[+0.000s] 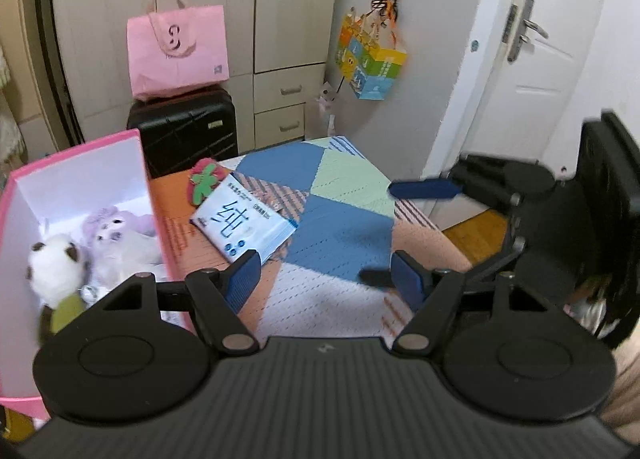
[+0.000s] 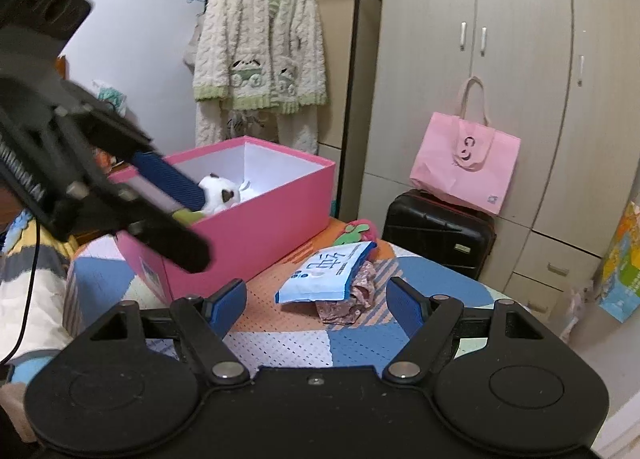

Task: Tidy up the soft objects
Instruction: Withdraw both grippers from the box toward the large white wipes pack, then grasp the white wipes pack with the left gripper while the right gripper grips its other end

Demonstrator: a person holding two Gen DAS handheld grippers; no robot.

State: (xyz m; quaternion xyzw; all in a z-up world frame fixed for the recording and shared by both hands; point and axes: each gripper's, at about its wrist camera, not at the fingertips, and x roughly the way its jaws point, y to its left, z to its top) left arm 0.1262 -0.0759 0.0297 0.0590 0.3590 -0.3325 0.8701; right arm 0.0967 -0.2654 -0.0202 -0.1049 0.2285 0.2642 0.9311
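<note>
Inside the pink box [image 1: 76,163] lie two plush toys [image 1: 96,251]; only the right view shows a floral cloth [image 2: 352,299]. Both the left gripper [image 1: 324,279] and the right gripper [image 2: 316,299] gape empty.

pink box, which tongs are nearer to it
Left. The left tongs hang at the pink box, tips over its open top by the panda toy. The right tongs are farther back, over the mat, pointing at the tissue pack.

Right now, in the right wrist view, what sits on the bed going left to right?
Pink box → tissue pack → floral cloth tucked under the pack's right edge.
</note>
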